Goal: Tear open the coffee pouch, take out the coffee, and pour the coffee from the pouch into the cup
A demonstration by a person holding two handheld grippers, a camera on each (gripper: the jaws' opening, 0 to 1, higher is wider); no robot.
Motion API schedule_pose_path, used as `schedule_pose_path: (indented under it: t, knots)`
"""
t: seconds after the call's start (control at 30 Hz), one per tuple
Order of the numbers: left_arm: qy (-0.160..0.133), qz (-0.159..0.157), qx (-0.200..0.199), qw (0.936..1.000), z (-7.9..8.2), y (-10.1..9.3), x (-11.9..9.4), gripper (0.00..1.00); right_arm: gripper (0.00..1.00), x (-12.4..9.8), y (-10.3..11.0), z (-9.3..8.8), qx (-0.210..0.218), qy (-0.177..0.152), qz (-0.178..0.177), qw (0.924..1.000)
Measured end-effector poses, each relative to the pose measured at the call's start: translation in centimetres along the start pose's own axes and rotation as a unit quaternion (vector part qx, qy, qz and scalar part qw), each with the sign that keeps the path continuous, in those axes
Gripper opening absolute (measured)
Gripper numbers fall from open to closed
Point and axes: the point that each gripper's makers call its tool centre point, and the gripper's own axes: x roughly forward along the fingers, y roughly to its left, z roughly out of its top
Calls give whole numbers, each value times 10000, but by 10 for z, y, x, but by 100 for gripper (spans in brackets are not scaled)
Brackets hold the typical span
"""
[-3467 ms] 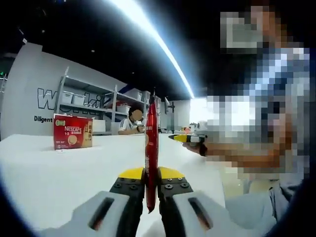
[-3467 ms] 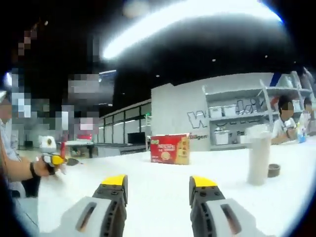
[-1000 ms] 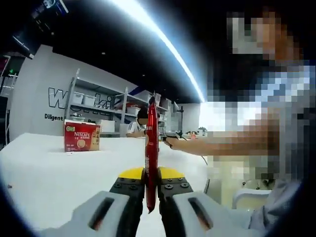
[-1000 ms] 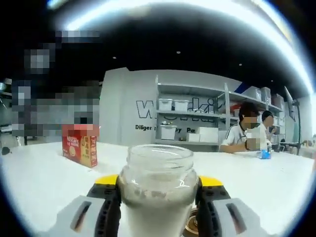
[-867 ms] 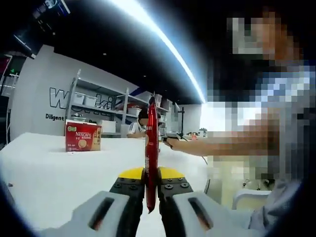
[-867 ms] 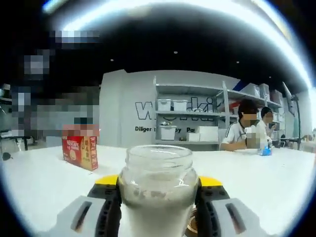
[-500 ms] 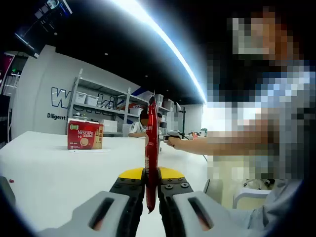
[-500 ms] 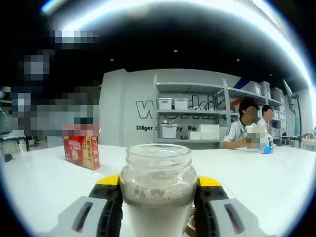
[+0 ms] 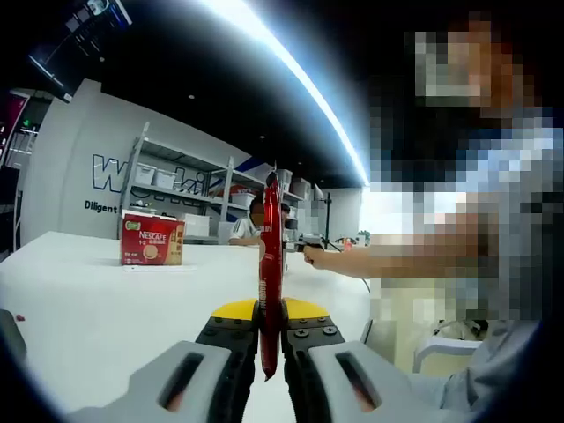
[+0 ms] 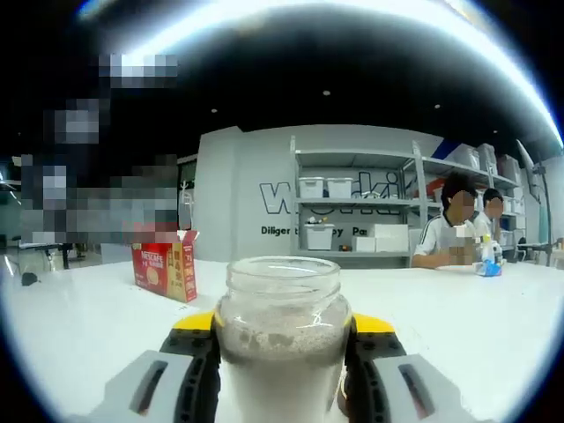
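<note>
A slim red coffee pouch stands upright, edge-on, clamped between the yellow-tipped jaws of my left gripper. In the right gripper view a clear glass jar with pale powder inside and an open mouth sits between the jaws of my right gripper, which is shut on it. A person's forearm reaches in from the right of the left gripper view toward the pouch's height, its hand beyond the pouch.
A red Nescafe box stands on the white table, far left, and left of the jar. Shelving with bins lines the grey back wall. Two seated people are at the far right.
The right gripper closed around the glass jar, which earlier stood far off on the table. Over the last second both views shifted slightly; the pouch stays clamped.
</note>
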Motion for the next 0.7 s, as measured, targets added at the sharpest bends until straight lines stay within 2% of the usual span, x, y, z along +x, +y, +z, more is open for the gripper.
schedule_pose_path:
  t: [0.17,0.37,0.5,0.7]
  knots:
    - [29,10,17,10000,0,3,0,12,55,-4,9,1,17,-127,327,9994]
    - [35,-4,20,10000,0,4,3,12,54,-9,22,2,-12,-91,585,9982]
    - [43,-41,33,10000,0,1,5,12,54,-8,21,1,2,-99,709,9974]
    - [64,-32,24,10000,-2,3,4,12,54,-13,37,1,4,-93,1046,9945]
